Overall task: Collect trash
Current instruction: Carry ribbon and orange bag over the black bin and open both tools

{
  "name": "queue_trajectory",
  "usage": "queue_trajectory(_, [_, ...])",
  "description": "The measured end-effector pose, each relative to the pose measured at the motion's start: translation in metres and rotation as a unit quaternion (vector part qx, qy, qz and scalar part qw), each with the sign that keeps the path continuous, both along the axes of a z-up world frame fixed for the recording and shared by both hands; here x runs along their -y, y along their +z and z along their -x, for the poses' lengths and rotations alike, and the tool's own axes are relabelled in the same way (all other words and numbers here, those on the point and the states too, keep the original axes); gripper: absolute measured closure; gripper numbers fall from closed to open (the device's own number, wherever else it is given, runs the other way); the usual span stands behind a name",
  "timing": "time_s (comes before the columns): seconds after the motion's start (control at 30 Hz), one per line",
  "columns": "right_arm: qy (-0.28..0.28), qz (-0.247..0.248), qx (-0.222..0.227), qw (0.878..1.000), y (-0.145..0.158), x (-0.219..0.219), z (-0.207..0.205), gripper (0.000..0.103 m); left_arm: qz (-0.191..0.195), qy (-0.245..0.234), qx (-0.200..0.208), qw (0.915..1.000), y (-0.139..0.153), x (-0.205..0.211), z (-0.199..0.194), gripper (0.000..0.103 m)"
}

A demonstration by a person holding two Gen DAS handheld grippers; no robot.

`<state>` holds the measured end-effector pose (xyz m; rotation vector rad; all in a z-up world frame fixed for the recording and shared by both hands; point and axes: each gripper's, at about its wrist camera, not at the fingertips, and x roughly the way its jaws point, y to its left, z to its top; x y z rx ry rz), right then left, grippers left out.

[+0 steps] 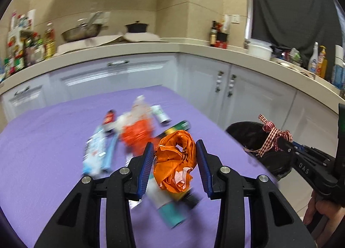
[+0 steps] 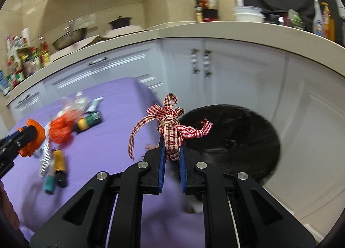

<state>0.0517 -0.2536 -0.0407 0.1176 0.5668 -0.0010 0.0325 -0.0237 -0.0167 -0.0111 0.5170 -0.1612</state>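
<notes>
My left gripper [image 1: 174, 143] is shut on a crumpled orange plastic bag [image 1: 174, 161], held above the purple table [image 1: 43, 140]. The right wrist view shows that bag [image 2: 41, 133] at the far left. My right gripper [image 2: 171, 142] is shut on a red-and-white checked ribbon [image 2: 170, 123], held by the rim of a black bin [image 2: 232, 131] off the table's right edge. In the left wrist view the ribbon [image 1: 271, 131] hangs over the bin [image 1: 243, 131]. Blurred trash lies on the table: an orange wrapper [image 1: 138, 133], a blue-white packet [image 1: 97, 151], a teal tube [image 1: 172, 213], a green-yellow can [image 2: 88, 121].
White cabinets [image 2: 215, 88] and a beige counter [image 1: 151, 51] curve behind the table, crowded with bottles, a wok and pots. A white tube [image 1: 160, 114] and a yellow-black bottle [image 2: 58, 161] also lie on the cloth. A person's hand [image 1: 317, 211] grips the right tool.
</notes>
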Motion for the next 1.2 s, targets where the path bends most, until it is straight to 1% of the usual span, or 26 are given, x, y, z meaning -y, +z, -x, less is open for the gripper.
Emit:
queue_trajectory(0.07, [-0.017, 0.002, 0.000, 1.000, -0.002, 0.015, -0.002, 0.092, -0.007, -0.018, 0.003, 0.9998, 0.001, 0.021, -0.011, 0.063])
queue_trajectory(0.2, [-0.043, 0.005, -0.001, 0.999, -0.006, 0.040, -0.006, 0.092, -0.004, -0.044, -0.004, 0.9990, 0.000, 0.054, -0.030, 0.063])
queue_trajectory(0.3, [-0.057, 0.008, -0.003, 0.998, -0.011, 0.057, -0.011, 0.092, 0.002, -0.058, -0.010, 0.9983, -0.001, 0.079, -0.046, 0.063])
queue_trajectory(0.4, [-0.067, 0.008, -0.003, 0.998, -0.014, 0.069, -0.016, 0.092, -0.004, -0.067, -0.006, 0.9977, -0.001, 0.101, -0.056, 0.063])
queue_trajectory(0.57, [-0.086, 0.000, -0.008, 0.996, -0.023, 0.093, -0.027, 0.092, -0.016, -0.081, -0.015, 0.9965, -0.008, 0.136, -0.079, 0.063])
queue_trajectory(0.8, [-0.103, -0.013, -0.023, 0.994, -0.038, 0.119, -0.044, 0.091, -0.032, -0.088, -0.038, 0.9948, -0.022, 0.167, -0.103, 0.063])
queue_trajectory(0.9, [-0.105, -0.016, -0.029, 0.994, -0.044, 0.124, -0.049, 0.090, -0.032, -0.094, -0.059, 0.9933, -0.028, 0.172, -0.112, 0.062])
queue_trajectory(0.97, [-0.107, -0.019, -0.032, 0.994, -0.047, 0.127, -0.052, 0.080, -0.031, -0.095, -0.074, 0.9923, -0.031, 0.175, -0.117, 0.059])
queue_trajectory(1.0, [-0.110, -0.021, -0.031, 0.993, -0.049, 0.128, -0.053, 0.079, -0.031, -0.096, -0.076, 0.9920, -0.031, 0.178, -0.120, 0.058])
queue_trajectory(1.03, [-0.111, -0.022, -0.032, 0.993, -0.050, 0.128, -0.055, 0.078, -0.032, -0.095, -0.076, 0.9921, -0.031, 0.179, -0.120, 0.053])
queue_trajectory(1.07, [-0.110, -0.022, -0.033, 0.993, -0.051, 0.129, -0.056, 0.077, -0.032, -0.094, -0.078, 0.9920, -0.032, 0.179, -0.120, 0.046])
queue_trajectory(1.2, [-0.115, -0.023, -0.034, 0.993, -0.053, 0.130, -0.058, 0.074, -0.030, -0.095, -0.079, 0.9919, -0.032, 0.180, -0.119, 0.041])
